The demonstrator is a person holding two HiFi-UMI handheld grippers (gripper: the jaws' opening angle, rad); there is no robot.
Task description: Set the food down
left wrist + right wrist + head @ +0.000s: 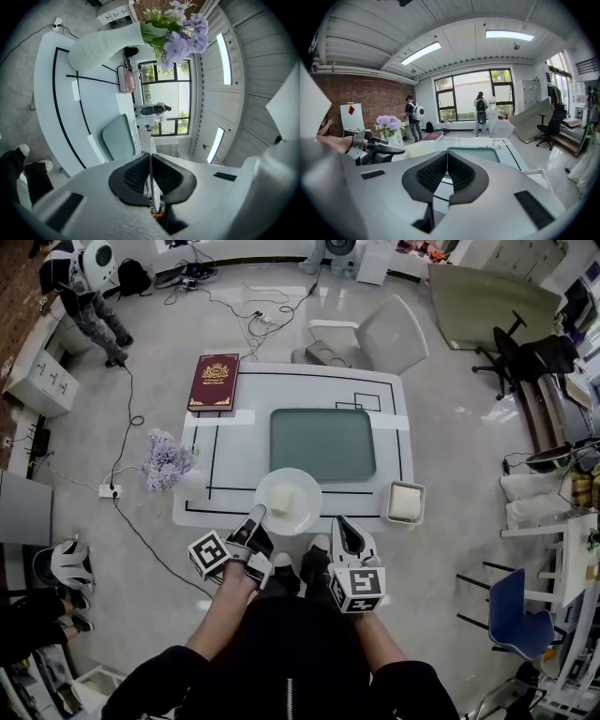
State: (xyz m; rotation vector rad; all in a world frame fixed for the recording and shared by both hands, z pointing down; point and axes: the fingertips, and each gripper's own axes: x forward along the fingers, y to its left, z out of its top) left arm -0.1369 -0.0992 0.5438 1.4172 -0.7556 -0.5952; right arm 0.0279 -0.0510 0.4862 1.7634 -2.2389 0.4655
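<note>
A round white plate [302, 486] with a pale block of food [281, 500] on it is over the near edge of the white table [384, 390]; whether it rests there I cannot tell. My left gripper [257, 513] is shut on the plate's near left rim. In the left gripper view that rim [150, 180] is a thin white edge pinched between the black pads [133, 176]. My right gripper [339, 520] is shut and empty, just right of the plate's near edge. In the right gripper view its jaws [446, 161] are closed together, and the plate [419, 149] shows ahead on the left.
A green mat [323, 443] lies in the table's middle behind the plate. A white vase of purple flowers [169, 463] stands at the left edge, a dark red book [215, 381] at the far left corner, and a square dish [406, 502] at the near right. A chair [375, 334] stands behind the table.
</note>
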